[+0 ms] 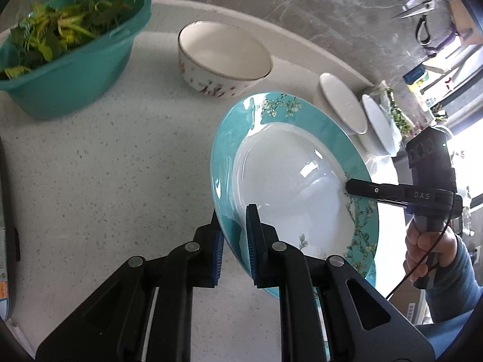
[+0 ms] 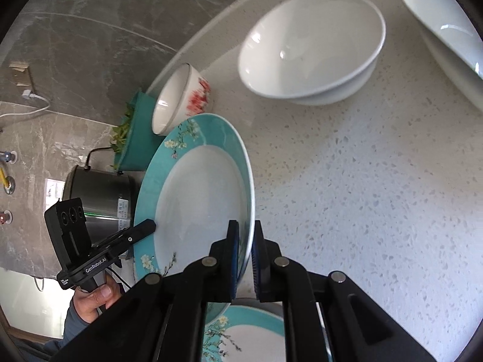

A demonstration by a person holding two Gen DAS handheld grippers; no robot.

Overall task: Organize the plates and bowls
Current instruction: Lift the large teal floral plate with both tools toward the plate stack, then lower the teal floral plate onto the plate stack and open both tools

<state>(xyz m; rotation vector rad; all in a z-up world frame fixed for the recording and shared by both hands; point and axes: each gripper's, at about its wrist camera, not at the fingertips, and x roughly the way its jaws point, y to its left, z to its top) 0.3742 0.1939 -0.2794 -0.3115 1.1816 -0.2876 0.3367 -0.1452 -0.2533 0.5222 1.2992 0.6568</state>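
A teal-rimmed plate [image 1: 286,187] with a white centre and blossom pattern is held tilted above the counter. My left gripper [image 1: 234,220] is shut on its near rim. My right gripper [image 1: 347,187] clamps the opposite rim, held by a person's hand [image 1: 422,256]. In the right wrist view the same plate [image 2: 199,199] stands between the fingers of my right gripper [image 2: 245,226], and my left gripper [image 2: 151,227] grips the far edge. A second matching plate [image 2: 250,338] lies just below. A floral bowl [image 1: 223,57] and two white bowls [image 1: 344,102] [image 1: 377,123] sit on the counter.
A teal basin of green leaves [image 1: 66,48] stands at the back left of the speckled counter [image 1: 105,166]. A steel pot [image 2: 99,199] sits beyond the plate. The grey marble wall [image 1: 317,9] runs behind, with scissors [image 1: 422,6] hanging on it.
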